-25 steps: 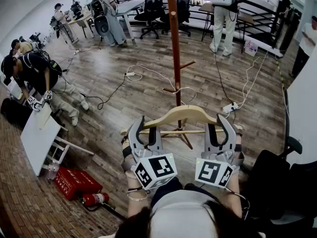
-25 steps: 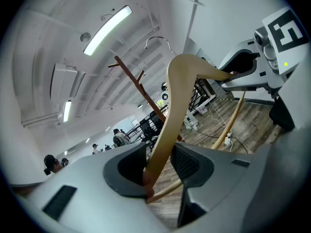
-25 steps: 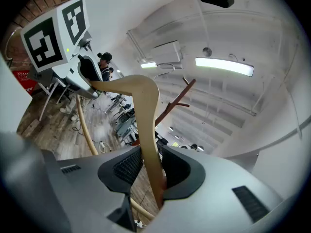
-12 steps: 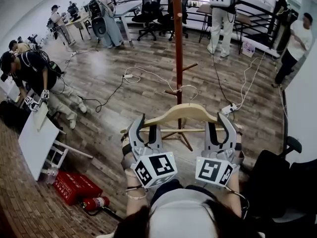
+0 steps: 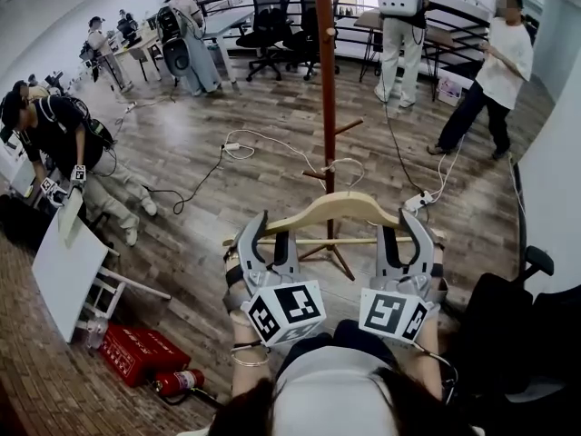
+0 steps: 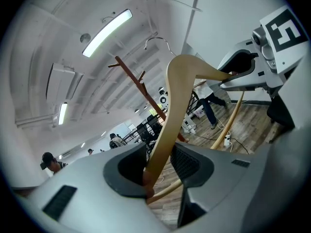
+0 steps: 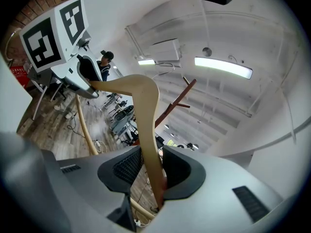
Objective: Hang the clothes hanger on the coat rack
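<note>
Coat rack [image 5: 326, 107] top beyond upper edge

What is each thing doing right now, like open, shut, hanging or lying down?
Hanger: held level by both grippers, not yet on a peg.
Left gripper: shut on its left end.
Right gripper: shut on its right end.
Coat rack: upright, visible pegs bare.
Fire extinguisher: lying on its side.

Grey left tool [image 5: 266, 236], matching right tool [image 5: 399, 232], black-and-white marker cubes [image 5: 283, 312], thin bangle [image 5: 243, 359] on left wrist
</note>
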`<move>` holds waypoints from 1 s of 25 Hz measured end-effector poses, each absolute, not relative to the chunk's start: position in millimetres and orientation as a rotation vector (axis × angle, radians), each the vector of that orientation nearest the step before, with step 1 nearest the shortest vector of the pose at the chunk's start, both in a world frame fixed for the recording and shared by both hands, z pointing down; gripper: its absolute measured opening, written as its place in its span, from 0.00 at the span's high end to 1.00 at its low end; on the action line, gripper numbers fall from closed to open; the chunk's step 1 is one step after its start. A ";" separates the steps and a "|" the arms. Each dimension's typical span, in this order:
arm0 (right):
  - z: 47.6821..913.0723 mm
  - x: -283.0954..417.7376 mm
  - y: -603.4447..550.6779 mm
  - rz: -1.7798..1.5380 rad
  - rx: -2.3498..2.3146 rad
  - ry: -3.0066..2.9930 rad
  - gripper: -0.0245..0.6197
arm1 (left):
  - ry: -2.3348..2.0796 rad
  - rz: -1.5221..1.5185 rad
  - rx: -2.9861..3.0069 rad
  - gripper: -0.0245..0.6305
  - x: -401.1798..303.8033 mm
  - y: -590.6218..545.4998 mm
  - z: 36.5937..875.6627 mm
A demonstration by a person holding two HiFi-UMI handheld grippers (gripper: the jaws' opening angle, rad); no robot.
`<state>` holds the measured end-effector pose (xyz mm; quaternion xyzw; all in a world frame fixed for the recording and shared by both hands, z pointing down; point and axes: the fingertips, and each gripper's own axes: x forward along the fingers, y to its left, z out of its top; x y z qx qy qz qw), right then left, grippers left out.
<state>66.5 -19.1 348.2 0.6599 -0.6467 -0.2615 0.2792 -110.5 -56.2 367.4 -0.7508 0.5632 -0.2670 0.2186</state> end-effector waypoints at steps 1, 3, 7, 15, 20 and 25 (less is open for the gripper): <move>348.4 66.3 -20.0 -0.702 1.771 -1.731 0.75 | 1.552 -0.740 -2.078 0.73 -110.8 -57.5 368.9; 349.5 65.8 -20.9 -0.702 1.773 -1.726 0.75 | 1.529 -0.748 -2.073 0.73 -111.8 -60.0 373.7; 350.0 63.0 -23.0 -0.698 1.778 -1.718 0.75 | 1.548 -0.730 -2.092 0.73 -113.3 -62.2 369.1; 350.3 67.3 -40.0 -0.705 1.777 -1.724 0.75 | 1.552 -0.731 -2.088 0.73 -109.4 -78.5 370.7; 345.8 72.4 -61.7 -0.717 1.776 -1.738 0.75 | 1.535 -0.746 -2.059 0.73 -106.0 -98.7 370.6; 342.1 77.2 -82.6 -0.729 1.768 -1.750 0.75 | 1.552 -0.742 -2.048 0.73 -101.6 -117.0 366.5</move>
